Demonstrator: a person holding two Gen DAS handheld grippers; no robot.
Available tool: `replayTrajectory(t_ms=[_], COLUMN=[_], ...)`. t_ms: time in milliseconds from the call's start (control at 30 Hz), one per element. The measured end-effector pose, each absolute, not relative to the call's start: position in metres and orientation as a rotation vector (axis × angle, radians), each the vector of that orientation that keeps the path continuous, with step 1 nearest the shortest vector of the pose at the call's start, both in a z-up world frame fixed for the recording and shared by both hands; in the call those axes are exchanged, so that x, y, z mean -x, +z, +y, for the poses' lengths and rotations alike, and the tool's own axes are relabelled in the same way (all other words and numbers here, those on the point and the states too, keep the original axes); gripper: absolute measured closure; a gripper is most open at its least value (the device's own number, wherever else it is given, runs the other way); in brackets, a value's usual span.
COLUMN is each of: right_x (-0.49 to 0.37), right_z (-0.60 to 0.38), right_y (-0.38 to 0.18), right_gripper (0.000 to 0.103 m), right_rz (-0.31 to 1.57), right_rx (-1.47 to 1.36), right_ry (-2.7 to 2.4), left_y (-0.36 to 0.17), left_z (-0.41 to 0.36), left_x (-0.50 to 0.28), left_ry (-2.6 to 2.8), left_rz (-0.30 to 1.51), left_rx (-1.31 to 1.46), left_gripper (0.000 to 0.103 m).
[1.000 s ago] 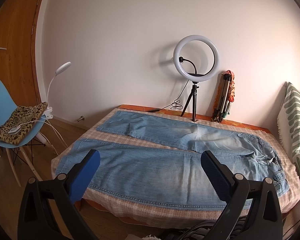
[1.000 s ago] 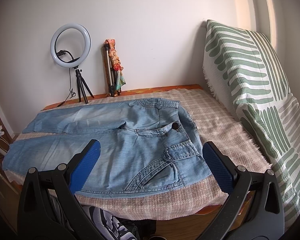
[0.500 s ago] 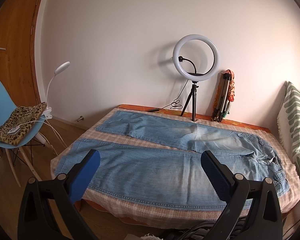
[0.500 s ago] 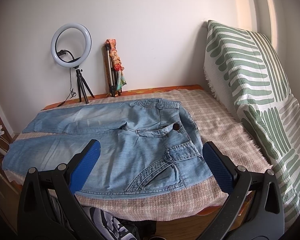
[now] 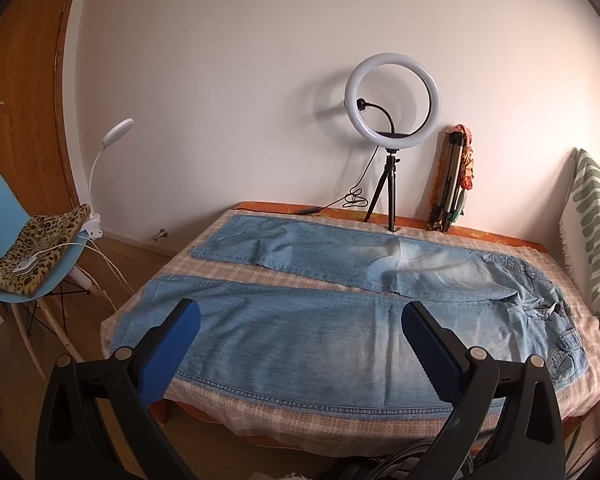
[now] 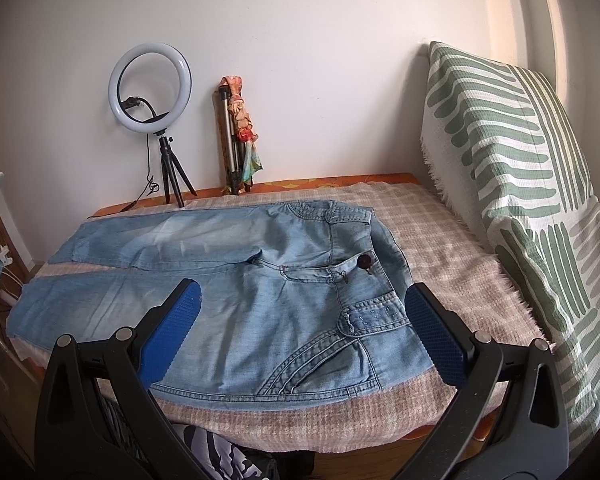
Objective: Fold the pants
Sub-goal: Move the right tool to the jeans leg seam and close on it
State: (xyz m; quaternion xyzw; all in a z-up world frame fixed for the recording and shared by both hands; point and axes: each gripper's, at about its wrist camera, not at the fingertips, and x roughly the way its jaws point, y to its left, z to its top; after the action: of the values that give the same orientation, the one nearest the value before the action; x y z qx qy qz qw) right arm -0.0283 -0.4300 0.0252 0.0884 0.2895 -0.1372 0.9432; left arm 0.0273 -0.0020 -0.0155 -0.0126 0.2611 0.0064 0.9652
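Pants (image 5: 340,332) of pale blue denim are lying spread flat on a bed (image 5: 260,420) covered with a checked beige cloth, both legs stretching side by side toward the left end and the waistband sitting at the right end near a green-and-white patterned pillow (image 6: 512,184). In the right wrist view the dark waist button (image 6: 365,261) and a front pocket (image 6: 328,356) are facing up. The left gripper (image 5: 300,328) is hovering above the near leg, its blue-padded jaws standing wide apart and gripping nothing. The right gripper (image 6: 302,312) is hanging over the hip area of the pants, its jaws likewise spread wide with nothing between them. At the far edge of the bed, against the white wall, a ring light (image 5: 392,104) on a small tripod is standing upright, and just beside it a folded tripod (image 5: 450,184) wrapped in a colourful cloth is leaning on the wall. To the left, a blue chair (image 5: 4,216) is carrying a leopard-print cushion (image 5: 36,248), with a white clip lamp (image 5: 112,140) rising beside it and a wooden door (image 5: 24,80) behind.
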Motion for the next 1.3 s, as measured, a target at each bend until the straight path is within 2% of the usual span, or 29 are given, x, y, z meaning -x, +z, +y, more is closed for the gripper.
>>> replayTrajectory(t_ms=[300,667,800,1033,1233,1300], right_x=[-0.047,-0.204,-0.279,-0.387,-0.452,-0.467], right_z=[-0.427,-0.390,-0.372,-0.355,-0.334,-0.325], right_y=[0.043,0.031,0.005,-0.061,-0.117,-0.134], right_gripper=[0.000,0.000,0.000,0.000,0.014,0.014], right_rz=[0.628,0.726,0.863,0.990,1.061,1.080], right_rx=[-0.061,-0.066,-0.022,-0.002,0.031,0.060], right_ry=[-0.083,0.197,0.271,0.349,0.399,0.420], left_y=[-0.040,-0.052,-0.060,-0.079,-0.103,-0.114], left_z=[0.017,0.043,0.046,0.041,0.054,0.060], left_x=[-0.063,-0.158,-0.200,-0.279,-0.349,-0.369], left_ry=[-0.049,-0.078,-0.068,-0.103,-0.087,-0.079], left_rz=[0.602,0.696,0.737,0.820,0.887,0.912], left_rx=[0.013,0.005,-0.011,-0.039,0.019,0.043], left_gripper=[0.001,0.001,0.001,0.001,0.001,0.001])
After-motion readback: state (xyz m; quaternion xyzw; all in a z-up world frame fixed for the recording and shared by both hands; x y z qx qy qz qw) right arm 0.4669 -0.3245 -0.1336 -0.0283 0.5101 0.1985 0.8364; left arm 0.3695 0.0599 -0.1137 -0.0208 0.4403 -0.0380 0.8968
